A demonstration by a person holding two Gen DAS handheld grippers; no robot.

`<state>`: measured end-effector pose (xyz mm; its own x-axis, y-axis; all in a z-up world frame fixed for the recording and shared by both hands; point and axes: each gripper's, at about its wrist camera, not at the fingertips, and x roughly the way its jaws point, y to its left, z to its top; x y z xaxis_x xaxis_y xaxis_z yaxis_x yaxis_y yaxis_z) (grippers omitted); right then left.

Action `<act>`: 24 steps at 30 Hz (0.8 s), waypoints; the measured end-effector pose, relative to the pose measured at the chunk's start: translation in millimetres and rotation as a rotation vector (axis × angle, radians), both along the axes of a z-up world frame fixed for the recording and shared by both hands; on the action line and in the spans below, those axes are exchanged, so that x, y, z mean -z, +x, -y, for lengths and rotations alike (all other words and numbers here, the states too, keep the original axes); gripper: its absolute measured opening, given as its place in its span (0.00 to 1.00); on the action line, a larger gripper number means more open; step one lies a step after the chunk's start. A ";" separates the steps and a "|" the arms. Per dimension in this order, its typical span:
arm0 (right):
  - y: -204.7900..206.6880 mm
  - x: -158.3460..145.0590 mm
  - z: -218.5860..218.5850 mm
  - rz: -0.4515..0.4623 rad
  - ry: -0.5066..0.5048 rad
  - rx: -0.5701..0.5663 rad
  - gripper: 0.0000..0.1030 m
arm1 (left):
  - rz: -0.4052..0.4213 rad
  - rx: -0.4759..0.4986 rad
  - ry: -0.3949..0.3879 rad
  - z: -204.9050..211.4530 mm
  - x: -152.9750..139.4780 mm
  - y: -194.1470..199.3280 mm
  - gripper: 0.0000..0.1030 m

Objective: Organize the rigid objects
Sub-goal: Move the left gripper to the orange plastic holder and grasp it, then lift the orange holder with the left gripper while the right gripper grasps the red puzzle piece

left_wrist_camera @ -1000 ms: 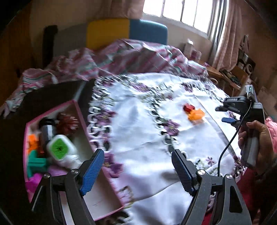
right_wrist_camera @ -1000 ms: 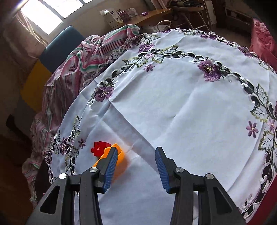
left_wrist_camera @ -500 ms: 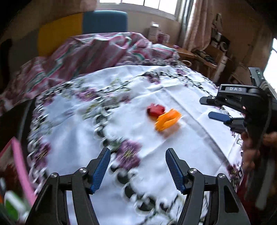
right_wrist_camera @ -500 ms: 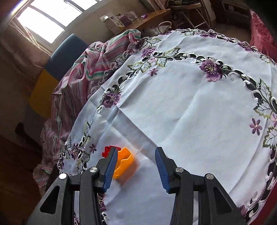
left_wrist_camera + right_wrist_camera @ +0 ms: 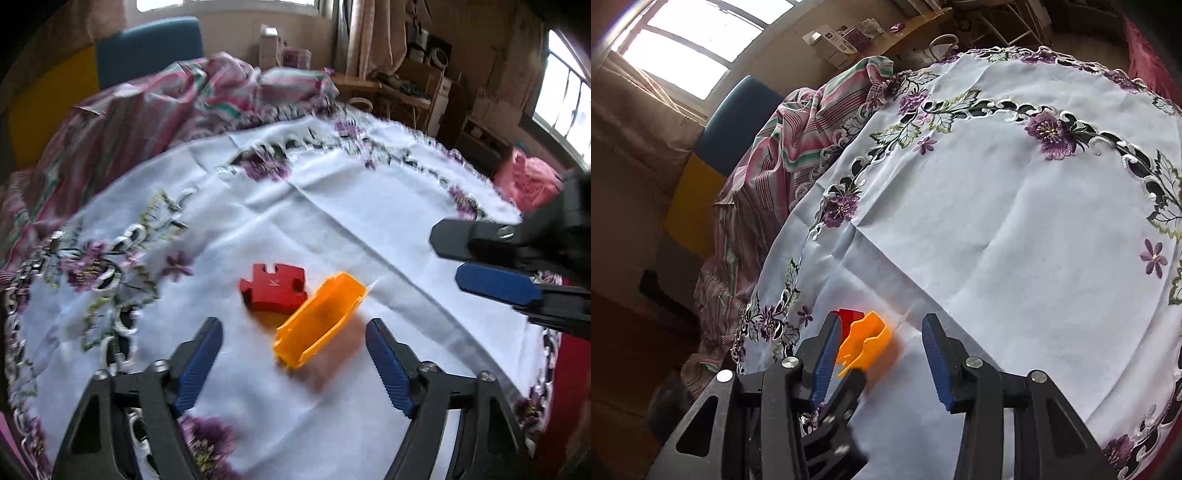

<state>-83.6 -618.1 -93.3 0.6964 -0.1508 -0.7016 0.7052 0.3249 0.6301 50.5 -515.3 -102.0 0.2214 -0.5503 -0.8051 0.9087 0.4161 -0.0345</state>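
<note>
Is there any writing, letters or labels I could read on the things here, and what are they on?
"K": a pale mark that looks like this letter, on top of the red puzzle-shaped block.
Boxes on the far shelf: printed, but too small and blurred to read.
Orange tray: no text visible.

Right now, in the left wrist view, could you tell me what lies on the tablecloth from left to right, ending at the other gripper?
Red puzzle-shaped block → orange open tray → right gripper at the right edge.
</note>
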 end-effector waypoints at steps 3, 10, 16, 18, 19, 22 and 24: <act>0.7 2.1 0.8 -0.004 0.007 -0.001 0.44 | -0.034 0.001 0.025 2.9 12.7 1.4 0.23; 1.7 2.9 1.4 -0.011 0.002 -0.004 0.44 | -0.094 -0.093 -0.019 -42.1 5.7 0.2 0.23; 2.3 4.0 0.3 -0.025 0.003 -0.012 0.44 | -0.123 -0.175 -0.043 -93.9 -2.2 -10.2 0.23; 3.9 5.4 -0.3 -0.031 0.009 -0.022 0.44 | -0.127 -0.195 -0.052 -108.6 -5.1 -14.0 0.23; 4.9 5.8 -0.9 -0.037 0.008 -0.028 0.44 | -0.125 -0.204 -0.054 -113.9 -5.6 -15.7 0.23; 9.3 7.1 -3.4 -0.059 0.000 -0.048 0.44 | -0.115 -0.217 -0.065 -128.1 -5.2 -21.1 0.24; 12.6 7.8 -5.4 -0.072 -0.004 -0.065 0.44 | -0.117 -0.227 -0.072 -135.2 -4.0 -21.6 0.41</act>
<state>-71.0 -612.8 -101.1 0.6525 -0.1101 -0.7497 0.7260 0.3741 0.5770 28.9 -380.1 -98.0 0.2532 -0.5539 -0.7931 0.7803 0.6016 -0.1711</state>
